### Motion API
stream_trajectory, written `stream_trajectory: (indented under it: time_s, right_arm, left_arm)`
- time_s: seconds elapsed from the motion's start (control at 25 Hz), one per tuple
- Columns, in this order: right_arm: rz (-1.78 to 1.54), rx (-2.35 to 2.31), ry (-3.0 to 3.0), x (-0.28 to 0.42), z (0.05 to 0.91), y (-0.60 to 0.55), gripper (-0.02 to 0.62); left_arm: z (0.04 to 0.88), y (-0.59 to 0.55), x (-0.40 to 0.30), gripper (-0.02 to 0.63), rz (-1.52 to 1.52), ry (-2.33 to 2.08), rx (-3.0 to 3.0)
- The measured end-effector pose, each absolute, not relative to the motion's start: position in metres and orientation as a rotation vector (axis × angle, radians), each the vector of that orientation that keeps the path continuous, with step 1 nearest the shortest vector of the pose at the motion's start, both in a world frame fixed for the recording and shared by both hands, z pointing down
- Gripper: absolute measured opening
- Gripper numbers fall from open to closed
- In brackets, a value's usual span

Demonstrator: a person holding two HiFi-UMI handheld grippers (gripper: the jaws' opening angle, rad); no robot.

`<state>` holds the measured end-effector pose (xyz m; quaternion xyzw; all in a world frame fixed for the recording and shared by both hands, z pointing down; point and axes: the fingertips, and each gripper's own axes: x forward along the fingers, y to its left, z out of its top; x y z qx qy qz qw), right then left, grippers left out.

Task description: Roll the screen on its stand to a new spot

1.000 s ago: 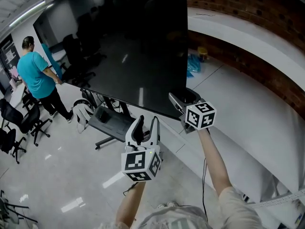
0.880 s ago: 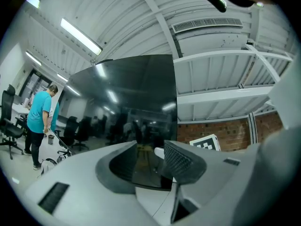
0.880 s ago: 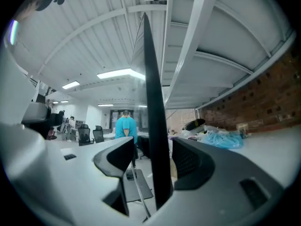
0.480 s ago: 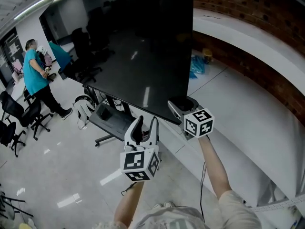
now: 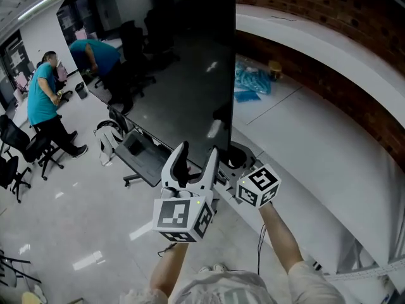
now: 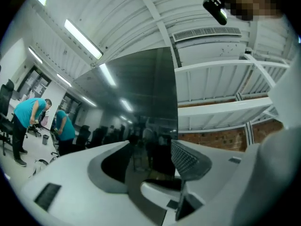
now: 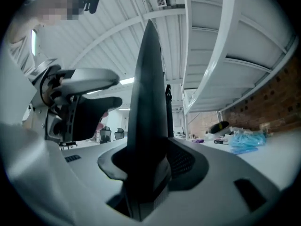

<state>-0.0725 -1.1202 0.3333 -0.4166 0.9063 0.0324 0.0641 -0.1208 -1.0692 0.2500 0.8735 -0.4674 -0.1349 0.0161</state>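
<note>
Flat, glossy black screen [image 5: 177,62] on its stand [image 5: 142,163] on the polished floor [image 5: 76,220]. Right hand-held gripper [image 5: 233,162], jaws just closing, clamps its thin lower corner; left hand-held gripper [image 5: 198,149], just opening, is released.

I see a brick wall [image 5: 329,8] at right, glossy pale floor [image 5: 76,233], black office chairs [image 5: 18,152] left, strip lights [image 6: 83,40] overhead.

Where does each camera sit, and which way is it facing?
Head view: on the head, facing steeply down at the screen; left gripper, right gripper and both forearms show.
Left gripper view: on that gripper, facing up the screen's face; its jaws, just opening, flank the screen.
Right gripper view: on that gripper, facing the screen's edge, held between jaws just closing.
Shared: all show the screen.
</note>
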Motion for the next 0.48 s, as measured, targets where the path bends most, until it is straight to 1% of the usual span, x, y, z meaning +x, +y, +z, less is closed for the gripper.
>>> stream_trajectory:
  time_s: [0.08, 0.28, 0.48]
  right_arm:
    - [0.119, -1.206, 2.734, -0.087, 0.333, -1.108, 0.190]
    - [0.150, -1.208, 2.700, -0.118, 0.332, -1.081, 0.201]
    - [0.170, -1.237, 2.674, -0.145, 0.330, -1.066, 0.204]
  left_arm:
    - [0.237, -1.059, -0.113, 0.282, -0.435, -1.433, 2.758]
    - [0.216, -1.041, -0.120, 0.285, -0.444, -1.600, 2.775]
    - [0.217, -1.039, -0.141, 0.284, -0.411, -1.718, 2.722]
